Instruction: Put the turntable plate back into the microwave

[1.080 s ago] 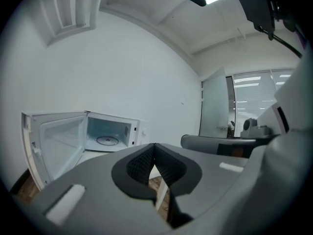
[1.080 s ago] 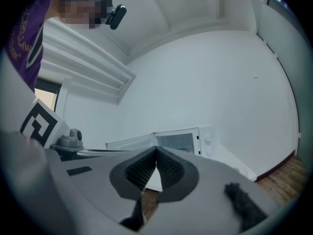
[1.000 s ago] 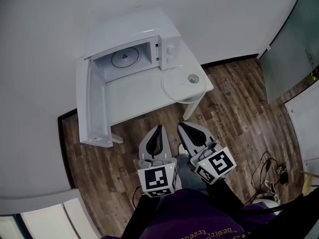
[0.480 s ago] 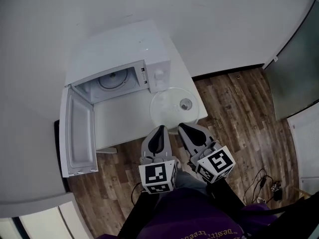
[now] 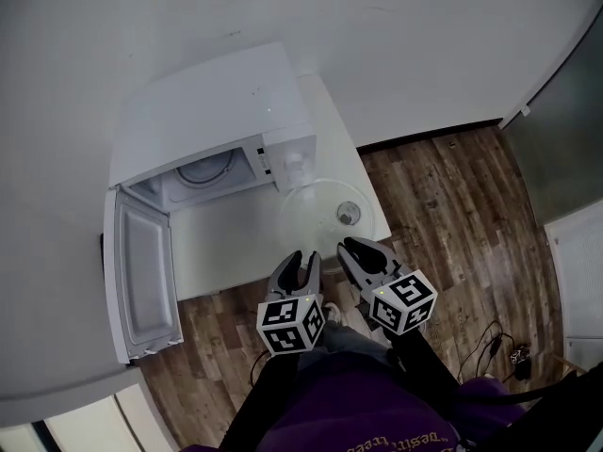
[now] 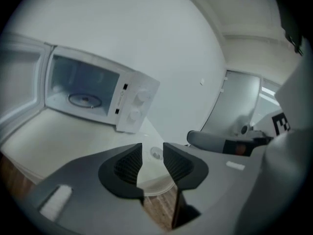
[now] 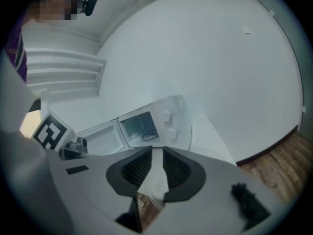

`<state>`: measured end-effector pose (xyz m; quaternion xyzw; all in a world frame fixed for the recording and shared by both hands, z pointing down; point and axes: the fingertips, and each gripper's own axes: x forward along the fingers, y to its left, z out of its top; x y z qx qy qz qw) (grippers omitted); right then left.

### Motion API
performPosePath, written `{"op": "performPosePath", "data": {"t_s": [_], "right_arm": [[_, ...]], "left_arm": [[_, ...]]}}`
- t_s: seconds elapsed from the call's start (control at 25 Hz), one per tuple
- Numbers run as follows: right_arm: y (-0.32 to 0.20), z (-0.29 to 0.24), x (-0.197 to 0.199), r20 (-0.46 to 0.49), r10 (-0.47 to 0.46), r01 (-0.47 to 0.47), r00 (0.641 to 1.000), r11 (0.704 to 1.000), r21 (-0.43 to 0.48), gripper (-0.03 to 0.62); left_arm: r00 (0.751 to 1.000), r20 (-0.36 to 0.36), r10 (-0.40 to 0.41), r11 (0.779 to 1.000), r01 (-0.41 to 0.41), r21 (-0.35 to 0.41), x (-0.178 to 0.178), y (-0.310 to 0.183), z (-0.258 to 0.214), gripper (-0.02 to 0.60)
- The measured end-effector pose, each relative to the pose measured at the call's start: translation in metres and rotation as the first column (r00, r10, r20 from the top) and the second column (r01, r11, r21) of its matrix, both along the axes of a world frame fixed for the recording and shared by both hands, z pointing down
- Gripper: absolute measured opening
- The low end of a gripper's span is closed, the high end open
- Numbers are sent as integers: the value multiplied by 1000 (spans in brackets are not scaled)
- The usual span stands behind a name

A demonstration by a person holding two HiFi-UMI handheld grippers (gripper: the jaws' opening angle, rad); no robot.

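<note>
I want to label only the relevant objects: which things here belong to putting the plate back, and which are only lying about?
Belong to the job:
glass turntable plate at the white table corner
microwave with its door open
roller ring inside it

Just lying about:
cables on the wooden floor

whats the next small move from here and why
Probably ease both grippers forward until their jaws straddle the near rim of the plate. It lies on the table before the open microwave; the left gripper and right gripper hover short of it, their jaws having just been opening, nothing between them.
</note>
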<state>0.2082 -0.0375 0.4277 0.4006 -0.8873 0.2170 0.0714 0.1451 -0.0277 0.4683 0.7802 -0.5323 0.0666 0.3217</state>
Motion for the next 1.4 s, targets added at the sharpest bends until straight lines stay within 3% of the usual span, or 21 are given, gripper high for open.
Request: {"op": "performPosePath", "data": {"t_s": [0.12,0.2,0.44,0.6,0.8,1.08,1.24,1.4], "right_arm": [[-7,25,18,50,61,-55,997,992,-117,113],[-10,45,36,76,125,-109,989,975,-196,146],[-2,99,82,98,318,-255,943,879,-403,188],[7,132,98,97,419,-306,903,784,-540,201],[10,157,84,152,443,-251,883,722,-644,202],[11,176,69,229,476,-182,849,670,-720,202],[8,178,63,272,478,-141,835,664,-735,202],[7,179,53,293,454,-99,841,662,-743,201]], "left_arm": [[990,-135,-47,991,29,-132,-5,3,30,197],[979,-182,-87,978,49,-204,-7,8,50,233],[942,-274,-194,917,75,-392,-8,28,104,281],[941,-278,-193,901,58,-430,1,31,122,284],[929,-287,-232,882,77,-465,13,24,138,284],[901,-371,-225,864,8,-504,41,14,150,284],[882,-409,-234,855,-14,-518,49,12,152,277],[860,-461,-221,867,-43,-497,57,9,147,205]]}}
